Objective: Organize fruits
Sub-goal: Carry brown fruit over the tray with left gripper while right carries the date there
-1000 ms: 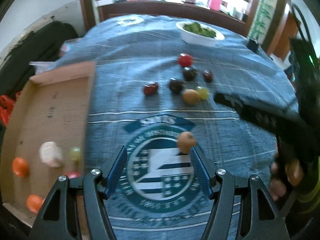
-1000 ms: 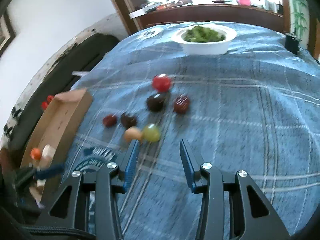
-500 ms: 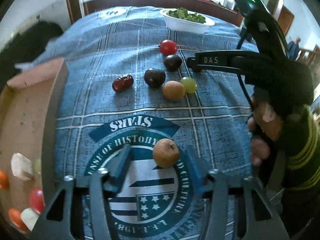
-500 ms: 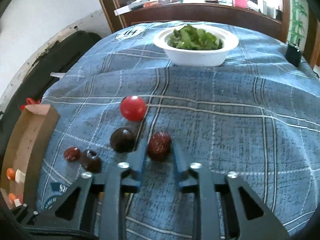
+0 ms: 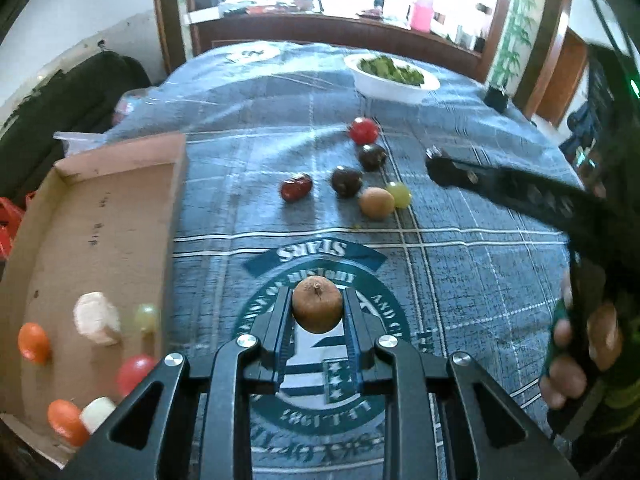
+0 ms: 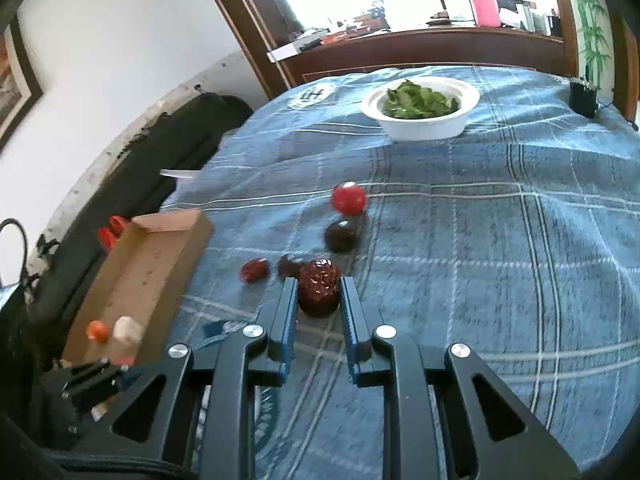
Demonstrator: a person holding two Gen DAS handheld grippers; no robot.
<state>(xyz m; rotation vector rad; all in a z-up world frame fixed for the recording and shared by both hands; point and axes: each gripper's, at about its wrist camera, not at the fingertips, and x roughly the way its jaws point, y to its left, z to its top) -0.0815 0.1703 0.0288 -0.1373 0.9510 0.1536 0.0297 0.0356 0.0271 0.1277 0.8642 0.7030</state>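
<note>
Evidently two fruits are held at once: the left gripper (image 5: pixel 318 312) has its jaws clamped on a brown round fruit (image 5: pixel 317 305), at the lower centre of the left wrist view over the printed emblem of the blue cloth (image 5: pixel 460 272) on the table; the right gripper (image 6: pixel 319 294) has its jaws clamped on a dark red bumpy fruit (image 6: pixel 319 293), at the centre of the right wrist view. The cardboard tray (image 5: pixel 100 216) lies at the left of the left view, with orange, white, green and red pieces already gathered in its lower left end; it is judged the place for both fruits. For the step to be done well, the grip should be kept just firm enough to hold without bruising; the brown fruit, being nearer the tray, is best carried over the wall first and lowered onto bare cardboard before release, so that it is not dropped and does not roll. The other fruit should be held clear meanwhile, lest the grippers collide. Loose fruits (image 5: pixel 348 181) lie on the cloth at the upper centre; the white bowl of greens (image 6: pixel 420 106) stands well apart beyond them.
</note>
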